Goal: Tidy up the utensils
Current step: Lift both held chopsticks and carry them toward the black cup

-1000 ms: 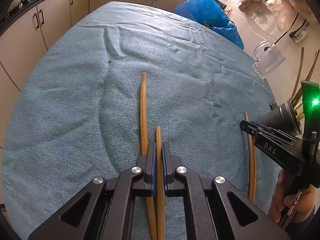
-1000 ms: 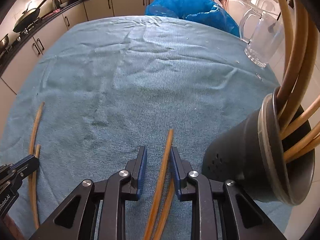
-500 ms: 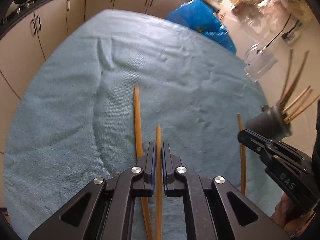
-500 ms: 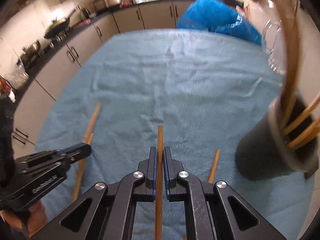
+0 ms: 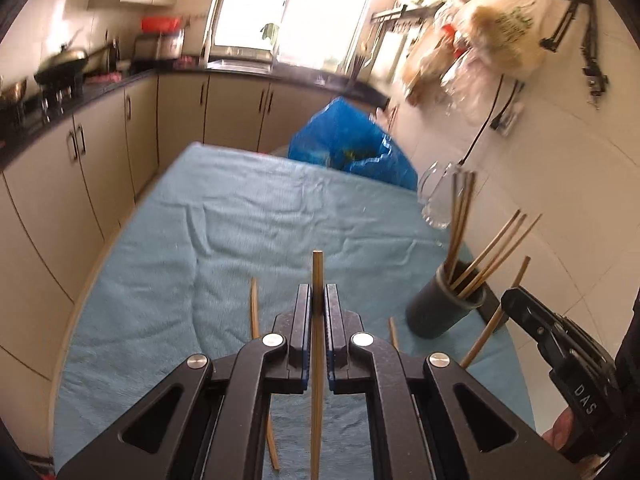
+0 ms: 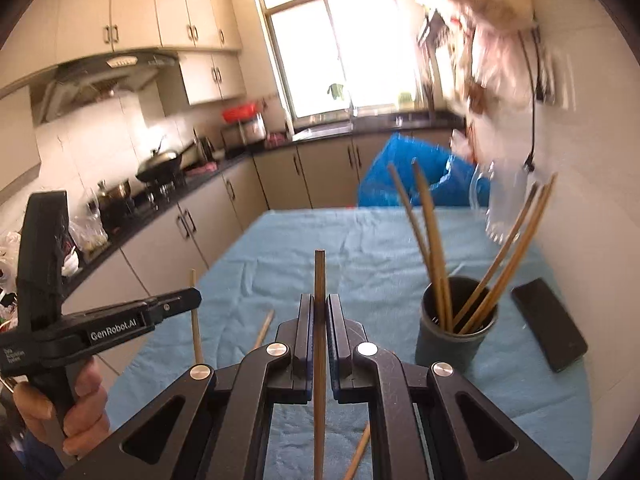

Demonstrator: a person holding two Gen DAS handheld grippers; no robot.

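A chopstick (image 5: 317, 276) is pinched between the pressed-together fingers of the left gripper (image 5: 318, 300), and a second chopstick (image 6: 319, 276) is pinched likewise in the right gripper (image 6: 319, 308), both held above the blue-clothed surface (image 6: 360, 248). The carrying step is judged to be in hand; each stick must next be tipped into the dark holder (image 6: 456, 336), which stands ahead to the right. Loose chopsticks (image 5: 254, 304) are left lying on the cloth.

A thin wooden chopstick (image 5: 317, 344) is sticking forward between closed jaws, lifted off the blue cloth, and a second chopstick (image 6: 319, 344) is being held the same way. Two loose chopsticks (image 5: 253, 306) are lying on the cloth, while several more are leaning upright in the dark round holder (image 6: 456, 340).
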